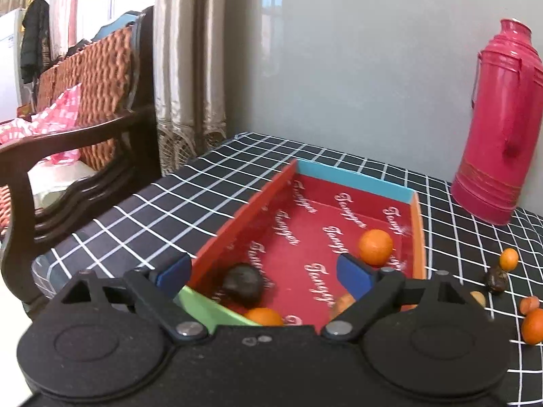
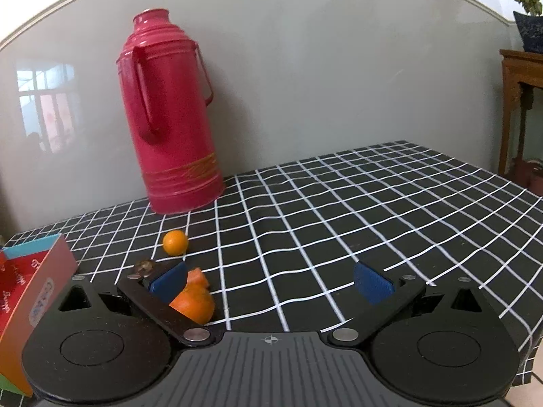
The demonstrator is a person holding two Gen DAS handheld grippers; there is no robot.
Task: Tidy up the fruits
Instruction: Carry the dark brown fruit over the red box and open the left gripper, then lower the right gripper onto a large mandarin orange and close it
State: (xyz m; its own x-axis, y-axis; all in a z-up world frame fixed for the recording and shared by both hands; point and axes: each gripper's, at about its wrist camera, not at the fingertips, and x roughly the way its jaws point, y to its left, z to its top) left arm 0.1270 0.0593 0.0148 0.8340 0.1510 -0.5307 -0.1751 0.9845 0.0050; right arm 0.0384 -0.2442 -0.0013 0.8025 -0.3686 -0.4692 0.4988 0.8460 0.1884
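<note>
Setting: a table under a black tablecloth with a white grid (image 2: 339, 210), against a pale grey wall.
Box: an open, shallow cardboard box with a red printed lining (image 1: 305, 237) and orange, blue and green rims sits on the cloth; its corner shows at the left edge of the right wrist view.
Fruit in box: a round orange fruit (image 1: 376, 247) lies near the right wall, a dark brown wrinkled fruit (image 1: 242, 285) near the left wall, another small orange fruit (image 1: 263, 316) at the near edge, and a further orange piece partly hidden behind the right finger.
Fruit on cloth: a small round orange fruit (image 2: 175, 242) lies apart in front of the flask; a larger orange fruit (image 2: 193, 303) rests just behind the right gripper's left finger, with a small orange wedge (image 2: 198, 276) beside it; a dark fruit (image 2: 144, 266) sits close by.
Flask: a tall pink-red metal thermos with a handle (image 2: 169, 112) stands upright by the wall.
Left gripper (image 1: 268, 271): spread wide over the box, holding nothing.
Right gripper (image 2: 271, 279): spread wide above the cloth, nothing between its blue pads (image 2: 371, 283).
</note>
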